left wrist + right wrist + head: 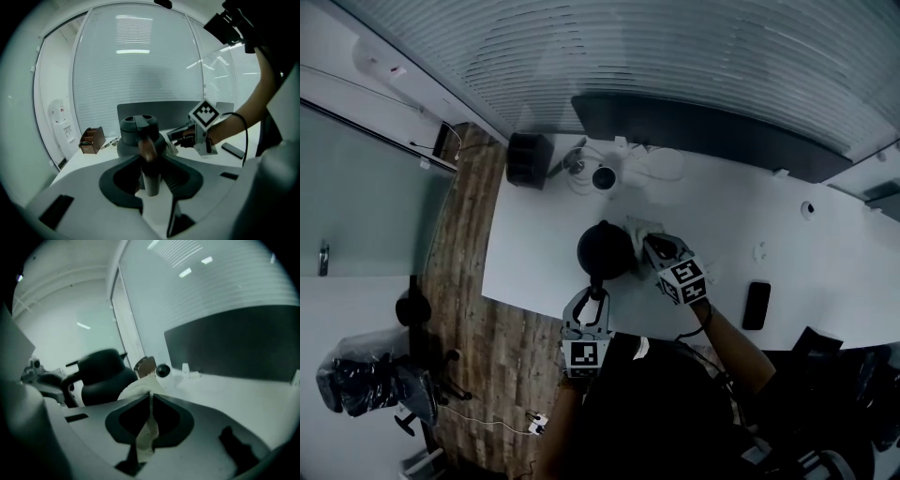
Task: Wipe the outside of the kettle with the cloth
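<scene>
Kettle: your left tool is clamped on its handle. Your right tool pinches the cloth just beside the kettle, on its right. The kettle stands on the tabletop.

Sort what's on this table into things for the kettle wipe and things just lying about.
In use: kettle; cloth; left gripper, shut on the kettle's handle; right gripper, shut on the cloth.
Lying about: phone; box.
</scene>
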A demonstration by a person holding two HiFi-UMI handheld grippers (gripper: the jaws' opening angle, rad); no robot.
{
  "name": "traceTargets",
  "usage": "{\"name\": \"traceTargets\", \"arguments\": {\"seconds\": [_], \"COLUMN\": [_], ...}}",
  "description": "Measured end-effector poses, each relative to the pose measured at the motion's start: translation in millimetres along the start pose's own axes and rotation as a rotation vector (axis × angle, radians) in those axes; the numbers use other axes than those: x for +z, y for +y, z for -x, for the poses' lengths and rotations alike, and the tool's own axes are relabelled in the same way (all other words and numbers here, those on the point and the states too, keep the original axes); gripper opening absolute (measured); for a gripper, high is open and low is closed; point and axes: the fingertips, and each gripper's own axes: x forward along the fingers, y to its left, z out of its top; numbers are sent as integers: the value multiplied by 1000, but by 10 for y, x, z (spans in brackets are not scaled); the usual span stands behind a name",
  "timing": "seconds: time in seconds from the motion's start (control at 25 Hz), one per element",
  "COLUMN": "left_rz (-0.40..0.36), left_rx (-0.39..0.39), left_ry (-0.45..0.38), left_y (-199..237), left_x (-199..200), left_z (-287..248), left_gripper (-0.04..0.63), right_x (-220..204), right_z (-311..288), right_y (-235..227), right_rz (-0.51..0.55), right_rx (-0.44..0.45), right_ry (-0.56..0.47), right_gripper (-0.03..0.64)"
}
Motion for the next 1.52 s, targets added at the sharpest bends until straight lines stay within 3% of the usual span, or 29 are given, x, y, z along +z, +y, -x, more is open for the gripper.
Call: {"name": "traceTargets", "arguments": {"seconds": [0.12,0.24,0.4,0.64,0.8,0.96,1.12,1.24,1.36,1.52], "left_rz": [-5,-30,-74,-99,-151,-200,-216,-260,-274,-264], "left_rx": [-16,-28,-65,-91,-112,-140,-154,-146,-141,-137], "left_ry": [-18,-15,-22,-5,-20,-2,30,33,36,39], "left_y": [49,101,68,117,146,221,264,286,274,268], "left_x": [12,2,-15,-49,-46,-84,-113,-101,-102,-109], "left_z": [14,38,28,26,31,41,51,45,42,38], "left_gripper": [133,133,135,137,137,137,137,137,137,137], "right_x": [581,841,676,233,-327,-360,390,760,676,350], "right_z": [202,153,-85,-362,-509,-449,-86,-24,-177,-341], "right_y": [62,238,343,100,26,15,33,252,390,211], "right_rz": [65,131,140,-139,-219,-178,-81,16,61,-52], "right_rx": [36,102,148,135,98,98,105,177,217,186], "right_ry": [-102,-116,-60,18,121,129,-33,-70,-22,31], "right_gripper": [25,25,25,25,25,25,25,25,25,25]}}
